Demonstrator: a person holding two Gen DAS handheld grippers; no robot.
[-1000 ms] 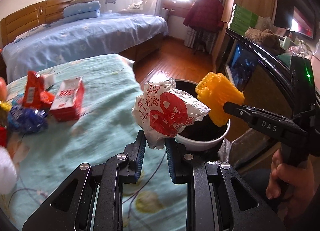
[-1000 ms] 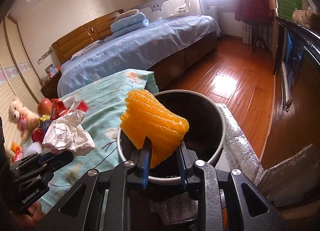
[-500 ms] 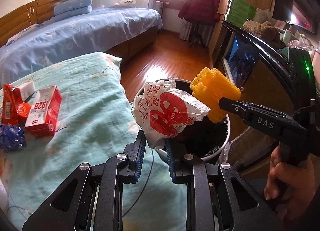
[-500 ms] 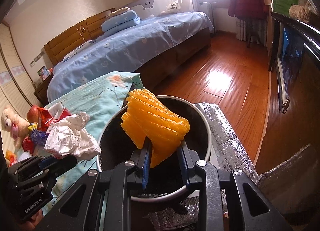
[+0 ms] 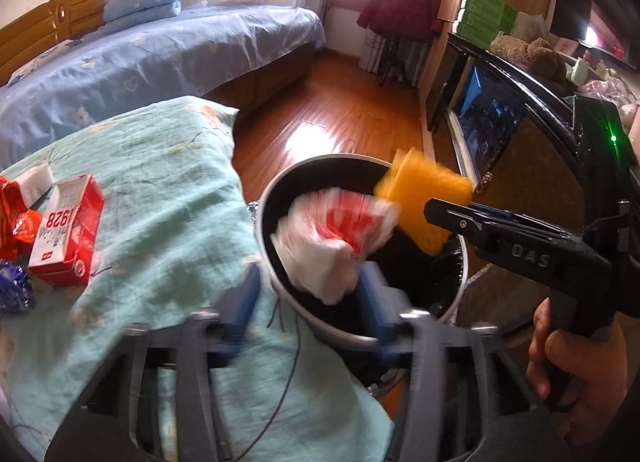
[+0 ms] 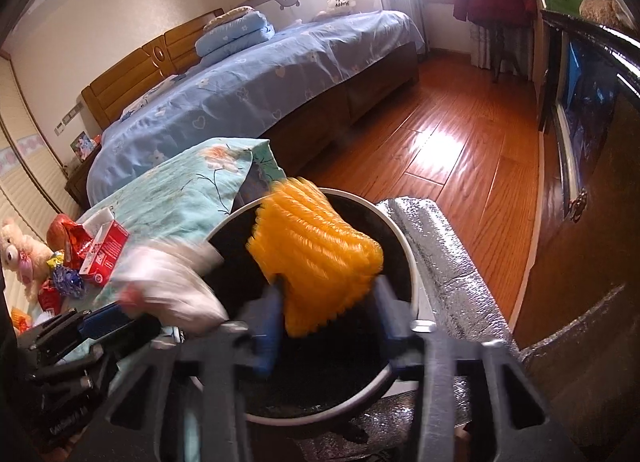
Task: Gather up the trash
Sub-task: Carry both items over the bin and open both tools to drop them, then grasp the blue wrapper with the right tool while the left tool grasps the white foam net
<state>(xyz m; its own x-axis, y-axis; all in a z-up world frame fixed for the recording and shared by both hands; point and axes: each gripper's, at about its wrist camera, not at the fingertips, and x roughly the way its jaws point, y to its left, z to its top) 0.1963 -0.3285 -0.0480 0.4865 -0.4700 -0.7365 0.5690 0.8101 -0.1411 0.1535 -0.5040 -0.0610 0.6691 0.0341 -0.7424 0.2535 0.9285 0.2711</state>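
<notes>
A round bin point(image 5: 280, 286) with a white rim and black liner stands beside the bed; it also shows in the right wrist view point(image 6: 404, 238). My left gripper point(image 5: 308, 298) has its jaws spread wide, and the crumpled white-and-red paper wrapper point(image 5: 332, 234) is blurred, loose over the bin's mouth. My right gripper point(image 6: 326, 314) is also spread, and the orange foam net point(image 6: 316, 258) hangs blurred between its fingers above the bin. The foam net point(image 5: 424, 198) and the right gripper's body show in the left wrist view too.
A teal quilt point(image 5: 160, 190) carries a red "1928" box point(image 5: 66, 230), red wrappers point(image 5: 16, 218) and a blue foil piece point(image 5: 12, 286). A silver foil mat point(image 6: 444, 262) lies right of the bin. A dark cabinet point(image 5: 500, 118) stands at right, with wood floor point(image 6: 460, 150) beyond.
Both grippers have opened over the bin. The wrapper and the foam net have left their grips and are blurred in motion. Both cameras have moved closer to the bin.
</notes>
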